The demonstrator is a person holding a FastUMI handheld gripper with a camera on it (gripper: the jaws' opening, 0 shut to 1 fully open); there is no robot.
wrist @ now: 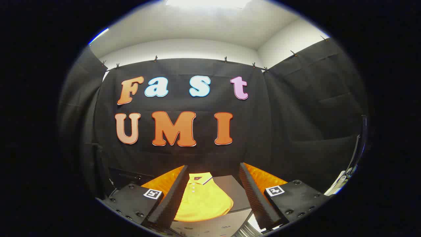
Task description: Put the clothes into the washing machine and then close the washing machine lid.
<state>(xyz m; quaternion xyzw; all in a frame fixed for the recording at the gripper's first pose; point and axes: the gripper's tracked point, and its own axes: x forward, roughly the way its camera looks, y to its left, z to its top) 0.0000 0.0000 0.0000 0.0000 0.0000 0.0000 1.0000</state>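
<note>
The tool (213, 197) is seen with its two fingers spread wide apart, and nothing is gripped between them. In the gap between the fingers, a little way ahead of the tips, a yellow polo shirt (201, 200) is seen lying flat. Its collar is turned away from the tool, toward the booth's black cloth wall (296, 115), and a short row of small buttons can be made out below the collar. A thin dark line is visible along the collar's edge. The shirt is spread over a flat grey top (230, 187), which appears to be the closed lid of the washing machine; this cannot be told with certainty. The hem of the shirt reaches the near edge of that grey top, and below the edge a light-coloured front panel (213, 225) with small dark marks is seen, too small to be made out. No contact between the fingers and the shirt is shown; the shirt is lying clear of both. Beyond the shirt the cloth wall is hung by small clips (225, 59) along its upper edge, and a white wall and ceiling are seen above it.
</note>
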